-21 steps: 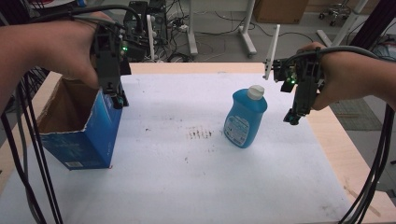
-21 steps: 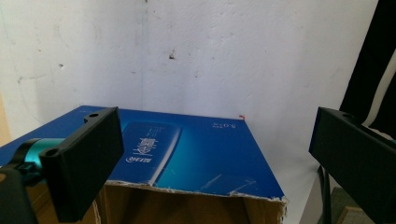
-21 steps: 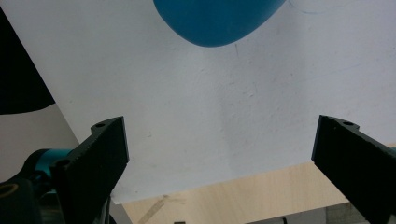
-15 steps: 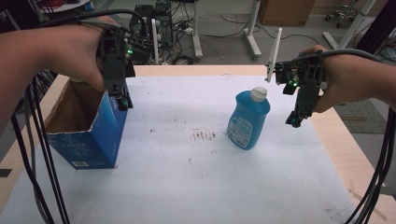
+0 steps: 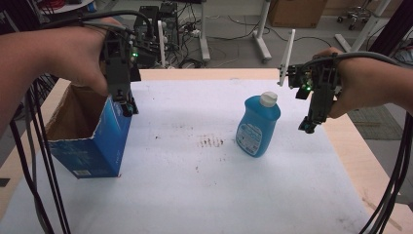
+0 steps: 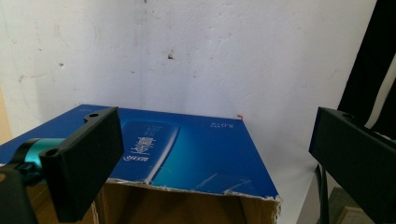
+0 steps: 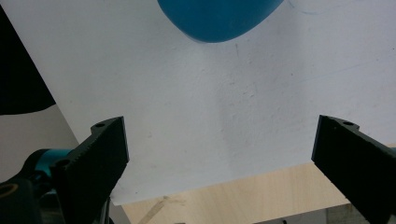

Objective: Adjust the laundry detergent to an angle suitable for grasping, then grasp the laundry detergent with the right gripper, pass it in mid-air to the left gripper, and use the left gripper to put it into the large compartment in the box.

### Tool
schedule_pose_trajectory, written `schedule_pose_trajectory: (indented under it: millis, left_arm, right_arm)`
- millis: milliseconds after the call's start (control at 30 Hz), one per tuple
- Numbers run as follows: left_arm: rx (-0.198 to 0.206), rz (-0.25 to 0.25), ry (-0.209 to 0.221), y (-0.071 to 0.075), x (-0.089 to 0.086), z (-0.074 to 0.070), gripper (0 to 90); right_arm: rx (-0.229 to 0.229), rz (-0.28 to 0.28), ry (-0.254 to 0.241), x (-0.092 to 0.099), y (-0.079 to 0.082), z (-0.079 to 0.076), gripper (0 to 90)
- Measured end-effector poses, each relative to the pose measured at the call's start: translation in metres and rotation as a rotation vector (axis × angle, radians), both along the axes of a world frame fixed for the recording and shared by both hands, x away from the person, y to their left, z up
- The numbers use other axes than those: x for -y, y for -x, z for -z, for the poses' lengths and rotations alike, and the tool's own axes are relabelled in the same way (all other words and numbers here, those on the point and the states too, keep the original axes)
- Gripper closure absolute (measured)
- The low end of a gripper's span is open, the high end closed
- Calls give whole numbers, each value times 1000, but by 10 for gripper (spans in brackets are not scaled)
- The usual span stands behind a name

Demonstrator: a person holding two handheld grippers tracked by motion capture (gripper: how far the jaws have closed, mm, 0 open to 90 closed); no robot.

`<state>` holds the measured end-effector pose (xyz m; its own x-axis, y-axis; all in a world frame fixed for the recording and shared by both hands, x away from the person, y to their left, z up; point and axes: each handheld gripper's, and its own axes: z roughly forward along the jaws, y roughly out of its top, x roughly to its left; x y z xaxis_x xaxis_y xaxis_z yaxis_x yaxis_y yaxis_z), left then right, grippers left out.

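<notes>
An open blue cardboard box stands at the left of the white-covered table, its brown inside showing. My left gripper hangs over the box's right wall, jaws pointing down. In the left gripper view its jaws stand wide apart above the box's blue side, with nothing between them. A blue detergent bottle with a white cap stands upright right of centre. My right gripper hovers just right of the bottle, apart from it. It is open over the bare sheet, with the bottle's blue body ahead of it.
Dark smudges mark the sheet between box and bottle. The wooden table edge runs along the right. Cables trail from both grippers down the left and right sides. Equipment and stands sit beyond the far edge.
</notes>
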<state>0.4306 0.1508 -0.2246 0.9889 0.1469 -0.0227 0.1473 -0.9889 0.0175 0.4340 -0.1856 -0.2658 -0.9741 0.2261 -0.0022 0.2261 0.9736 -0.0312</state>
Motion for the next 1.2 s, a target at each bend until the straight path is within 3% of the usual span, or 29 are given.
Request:
schedule_pose_trajectory:
  millis: [900,1200]
  left_arm:
    - [8,1,-8,3,1,-3,30]
    - [17,10,-12,3,1,-3,30]
  right_arm:
    - [22,18,-4,4,2,-2,29]
    - [5,98,-92,15,10,-3,29]
